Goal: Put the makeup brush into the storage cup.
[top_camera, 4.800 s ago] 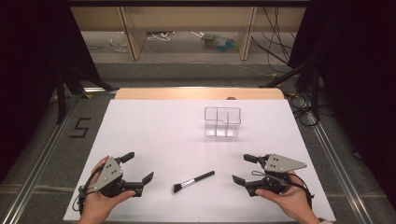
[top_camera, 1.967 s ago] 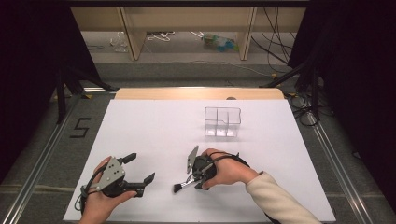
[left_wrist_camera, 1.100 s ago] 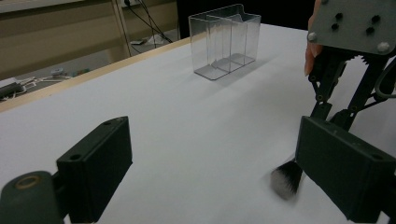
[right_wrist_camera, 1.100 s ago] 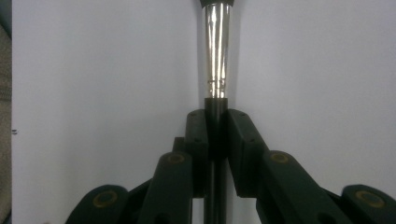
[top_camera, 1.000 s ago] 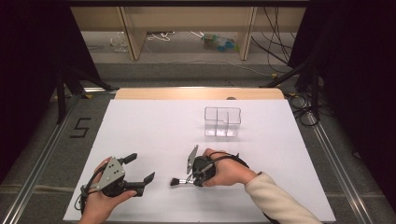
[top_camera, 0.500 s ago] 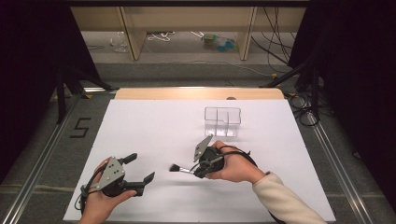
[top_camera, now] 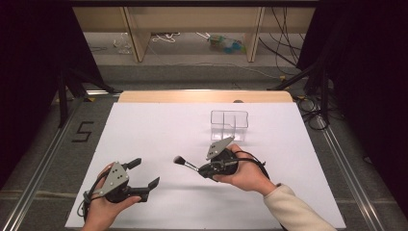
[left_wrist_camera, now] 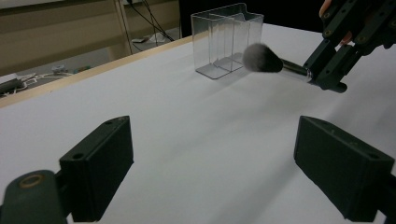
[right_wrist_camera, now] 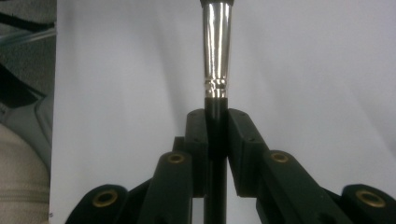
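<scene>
The right tool (top_camera: 204, 169) is clamping the brush (top_camera: 185, 163) by its handle; the left tool (top_camera: 143, 180) is gaping wide; a thin grip is risking the brush pivoting beside the clear organiser (top_camera: 229, 125).

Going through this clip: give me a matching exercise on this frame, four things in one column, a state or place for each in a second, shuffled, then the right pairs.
Things:
1. makeup brush
2. clear organizer
3. left gripper
4. right gripper

States:
A. jaws wide apart, holding nothing
B. standing empty on the white table
C. clamped on a black handle
D. lifted off the table, bristles pointing left in the high view

Pairs: 1-D, 2-B, 3-A, 4-C
</scene>
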Action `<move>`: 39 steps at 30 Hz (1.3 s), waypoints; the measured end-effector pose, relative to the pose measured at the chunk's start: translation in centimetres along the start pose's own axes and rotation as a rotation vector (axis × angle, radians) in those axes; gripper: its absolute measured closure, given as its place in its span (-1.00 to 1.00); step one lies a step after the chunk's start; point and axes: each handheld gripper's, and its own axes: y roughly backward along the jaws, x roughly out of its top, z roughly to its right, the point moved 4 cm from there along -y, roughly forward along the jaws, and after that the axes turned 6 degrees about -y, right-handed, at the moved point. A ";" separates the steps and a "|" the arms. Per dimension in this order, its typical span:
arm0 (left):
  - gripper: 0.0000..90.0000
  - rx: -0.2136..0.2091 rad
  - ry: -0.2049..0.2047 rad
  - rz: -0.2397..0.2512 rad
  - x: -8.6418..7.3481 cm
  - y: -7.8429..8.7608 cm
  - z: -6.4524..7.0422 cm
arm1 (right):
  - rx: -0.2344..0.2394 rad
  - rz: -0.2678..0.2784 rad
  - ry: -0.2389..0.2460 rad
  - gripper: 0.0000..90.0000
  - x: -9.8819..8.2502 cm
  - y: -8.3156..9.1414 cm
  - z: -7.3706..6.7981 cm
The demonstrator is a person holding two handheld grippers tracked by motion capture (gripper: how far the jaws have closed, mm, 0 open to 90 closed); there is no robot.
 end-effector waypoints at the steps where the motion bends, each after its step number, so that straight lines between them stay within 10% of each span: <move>1: -0.74 0.001 0.007 0.002 0.0 0.0 0.0 | 0.000 0.000 0.000 0.77 0.0 0.0 0.0; 10: -0.73 -0.007 0.017 0.008 0.2 -0.2 0.3 | -0.020 0.184 -0.049 0.77 0.1 0.9 0.0; 24: -0.72 -0.024 0.088 0.035 0.7 -0.3 0.5 | -0.041 0.301 -0.068 0.77 -0.6 1.6 -0.5; 34: -0.72 -0.024 0.060 0.070 1.9 -0.1 0.6 | -0.030 0.357 -0.094 0.77 -0.9 1.7 -0.6; 39: -0.72 -0.056 0.145 0.098 2.9 -0.3 1.2 | -0.016 0.404 -0.111 0.77 -1.0 1.7 -0.9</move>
